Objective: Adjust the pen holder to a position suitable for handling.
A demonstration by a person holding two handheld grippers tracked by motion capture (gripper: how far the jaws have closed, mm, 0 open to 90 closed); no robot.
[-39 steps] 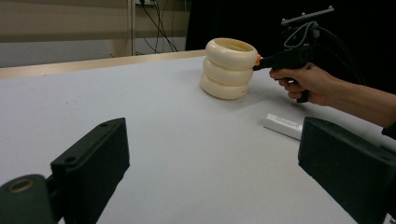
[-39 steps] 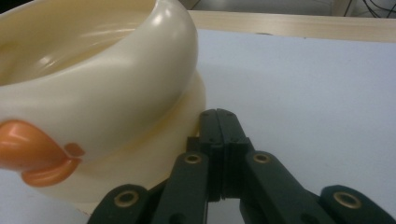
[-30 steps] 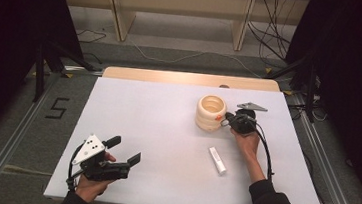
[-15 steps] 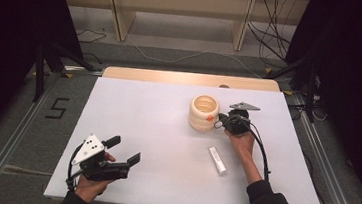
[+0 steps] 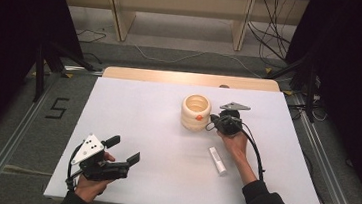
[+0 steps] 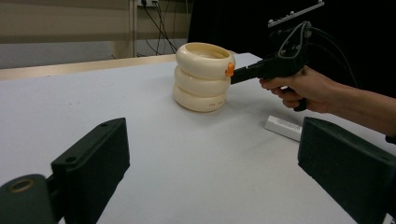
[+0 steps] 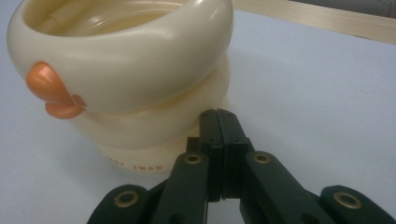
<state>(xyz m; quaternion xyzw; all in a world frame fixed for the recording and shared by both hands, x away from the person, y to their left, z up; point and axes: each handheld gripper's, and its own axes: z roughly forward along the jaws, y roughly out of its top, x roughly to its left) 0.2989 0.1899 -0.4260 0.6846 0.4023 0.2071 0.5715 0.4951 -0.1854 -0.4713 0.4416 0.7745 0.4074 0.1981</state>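
On the tabletop (image 5: 143, 108) there is 1 cream ringed cup (image 5: 196, 112) at frame centre and 1 white tube (image 5: 217, 160) lower right. 2 hand-held grippers show: 1 lower left (image 5: 123, 150), 1 centre right (image 5: 213, 118).

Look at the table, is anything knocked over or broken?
Nothing looks spilled or broken. The cream ringed cup stands upright, with the shut right gripper at its side. A small white tube lies flat nearby. The left gripper waits open.

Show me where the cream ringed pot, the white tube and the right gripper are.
cream ringed pot (image 5: 195, 114), high view, its side wall.
white tube (image 5: 217, 161), high view, its middle.
right gripper (image 7: 218, 116), right gripper view, its closed tips.
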